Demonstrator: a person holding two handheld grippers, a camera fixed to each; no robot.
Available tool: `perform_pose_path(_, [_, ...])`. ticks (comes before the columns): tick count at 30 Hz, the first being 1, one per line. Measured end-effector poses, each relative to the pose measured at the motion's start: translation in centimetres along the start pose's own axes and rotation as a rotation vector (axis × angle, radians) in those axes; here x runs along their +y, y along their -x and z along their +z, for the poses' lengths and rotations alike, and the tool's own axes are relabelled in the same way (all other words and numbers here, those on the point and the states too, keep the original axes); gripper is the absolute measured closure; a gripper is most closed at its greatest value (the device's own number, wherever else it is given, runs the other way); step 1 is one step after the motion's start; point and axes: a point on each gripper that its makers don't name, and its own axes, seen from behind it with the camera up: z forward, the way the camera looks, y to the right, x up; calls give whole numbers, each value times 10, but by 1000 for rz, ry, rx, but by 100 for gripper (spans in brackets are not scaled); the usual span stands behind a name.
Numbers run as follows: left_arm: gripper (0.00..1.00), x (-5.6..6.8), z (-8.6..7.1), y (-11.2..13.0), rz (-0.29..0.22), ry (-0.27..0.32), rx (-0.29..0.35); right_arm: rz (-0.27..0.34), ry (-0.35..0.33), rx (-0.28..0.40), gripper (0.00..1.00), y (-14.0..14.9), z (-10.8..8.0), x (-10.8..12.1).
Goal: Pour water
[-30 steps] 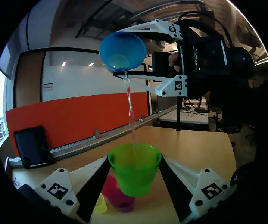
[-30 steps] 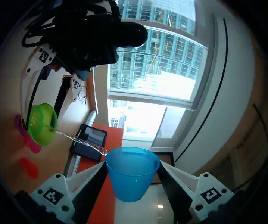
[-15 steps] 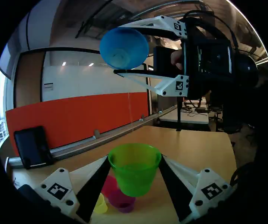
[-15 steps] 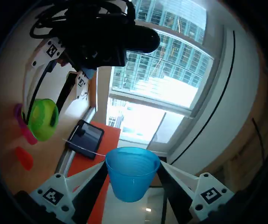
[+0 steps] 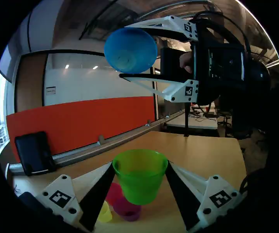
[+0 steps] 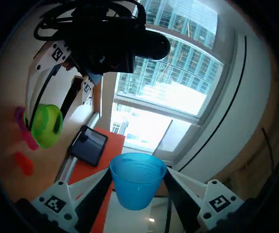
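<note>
your left claw (image 5: 139, 180) squeezes the green cup (image 5: 140, 173), some water inside, at 6 o'clock over the counter (image 5: 205, 149). your right claw (image 6: 138, 178) squeezes the blue cup (image 5: 130, 50), tipped sideways high at 12 o'clock above it.

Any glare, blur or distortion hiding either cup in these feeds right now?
Right gripper view: the window is blown out white low down, yet the blue cup in front reads sharp. Left gripper view: even light, green cup crisp; fisheye bows the orange panel.
</note>
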Motion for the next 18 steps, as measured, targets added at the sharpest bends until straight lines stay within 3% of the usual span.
perform_pose_path(3, [12, 0, 0, -1, 2, -1, 1, 56, -3, -3, 8, 3, -1, -3])
perform_pose_path(7, [12, 0, -1, -4, 3, -1, 3, 176, -14, -9, 8, 9, -3, -7])
perform_pose_path(18, [12, -1, -4, -4, 8, -6, 5, 602, -31, -46, 8, 26, -15, -18])
